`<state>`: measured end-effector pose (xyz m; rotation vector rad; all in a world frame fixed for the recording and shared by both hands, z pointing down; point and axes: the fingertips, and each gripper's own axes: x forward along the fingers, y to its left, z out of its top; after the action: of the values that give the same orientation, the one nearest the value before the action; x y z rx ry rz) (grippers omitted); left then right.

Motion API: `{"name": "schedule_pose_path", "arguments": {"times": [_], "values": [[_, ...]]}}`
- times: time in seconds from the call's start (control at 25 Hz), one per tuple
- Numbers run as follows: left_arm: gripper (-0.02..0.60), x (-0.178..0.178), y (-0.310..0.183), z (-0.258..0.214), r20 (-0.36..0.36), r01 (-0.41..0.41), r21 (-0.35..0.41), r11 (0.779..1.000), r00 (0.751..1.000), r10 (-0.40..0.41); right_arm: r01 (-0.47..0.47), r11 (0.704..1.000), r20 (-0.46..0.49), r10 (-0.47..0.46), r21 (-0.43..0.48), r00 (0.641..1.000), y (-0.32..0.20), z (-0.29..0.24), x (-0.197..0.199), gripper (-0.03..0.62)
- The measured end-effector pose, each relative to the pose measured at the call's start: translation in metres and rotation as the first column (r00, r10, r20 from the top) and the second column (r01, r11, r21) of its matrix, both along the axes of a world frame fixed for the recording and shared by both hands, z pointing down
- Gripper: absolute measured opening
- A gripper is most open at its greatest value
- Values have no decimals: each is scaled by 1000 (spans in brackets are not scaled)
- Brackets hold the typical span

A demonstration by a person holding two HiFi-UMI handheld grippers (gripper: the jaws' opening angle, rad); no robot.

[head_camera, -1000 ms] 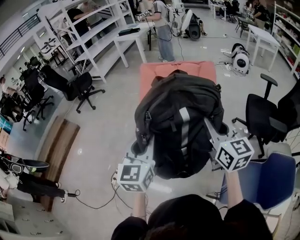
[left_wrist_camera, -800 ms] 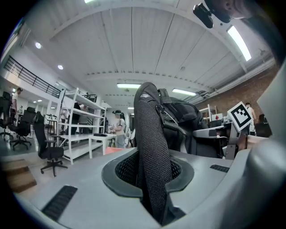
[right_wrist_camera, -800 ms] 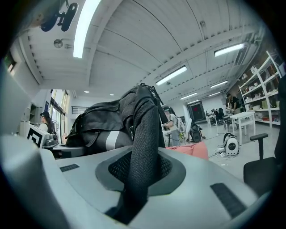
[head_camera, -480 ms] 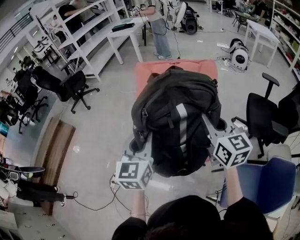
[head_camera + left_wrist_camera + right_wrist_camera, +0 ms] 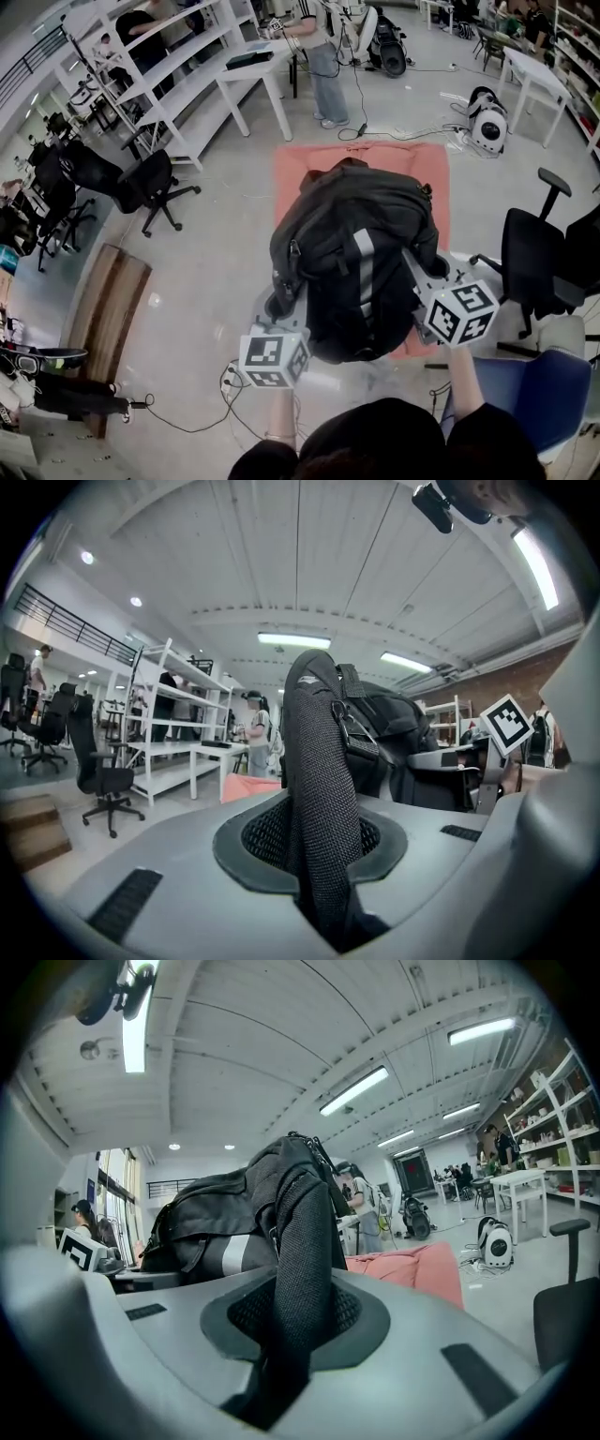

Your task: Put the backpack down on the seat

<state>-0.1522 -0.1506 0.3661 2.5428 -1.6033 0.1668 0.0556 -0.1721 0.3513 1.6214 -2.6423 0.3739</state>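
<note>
the pink seat (image 5: pixel 298 178) is bordered on its left by bare floor (image 5: pixel 216 272), which is open as far as a black chair (image 5: pixel 155 178) and the shelves (image 5: pixel 178 66). its right edge is crowded more closely: a second black chair (image 5: pixel 536 262) is set near it, and a blue chair (image 5: pixel 525 394) is found just beside the right gripper (image 5: pixel 422 270). beyond the far edge, floor with a cable (image 5: pixel 394 131) is seen before a white table (image 5: pixel 248 80). the backpack (image 5: pixel 356 262) is black and bulging, marked by a grey stripe (image 5: pixel 366 272) down its middle, and is held over the middle of the seat, most of which is covered by it; whether its underside is rested on the cushion cannot be told. one mesh shoulder strap (image 5: pixel 319 761) is clamped in the left gripper (image 5: pixel 319 855), the other strap (image 5: pixel 300 1241) in the right gripper (image 5: pixel 281 1335), each jaw pair being pressed onto the webbing. compared with a second ago, the backpack has been carried further over the seat: pink is now shown along both sides and at the near right corner, where only the far end was shown before, and the grip on both straps has been kept unchanged.
</note>
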Motion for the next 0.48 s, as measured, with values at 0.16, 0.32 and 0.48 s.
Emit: {"name": "schedule_pose_path", "arguments": {"times": [0.16, 0.32, 0.48], "values": [[89, 3, -35, 16, -6, 17, -40, 999, 1000, -17, 20, 999, -6, -20, -29, 1000, -37, 13, 3, 61], [89, 11, -66, 34, 0, 30, -72, 997, 1000, -30, 28, 997, -2, -29, -70, 1000, -69, 33, 11, 61], [89, 13, -91, 56, 6, 52, -116, 992, 999, -52, 35, 992, -3, -36, -124, 999, -93, 57, 13, 61]]}}
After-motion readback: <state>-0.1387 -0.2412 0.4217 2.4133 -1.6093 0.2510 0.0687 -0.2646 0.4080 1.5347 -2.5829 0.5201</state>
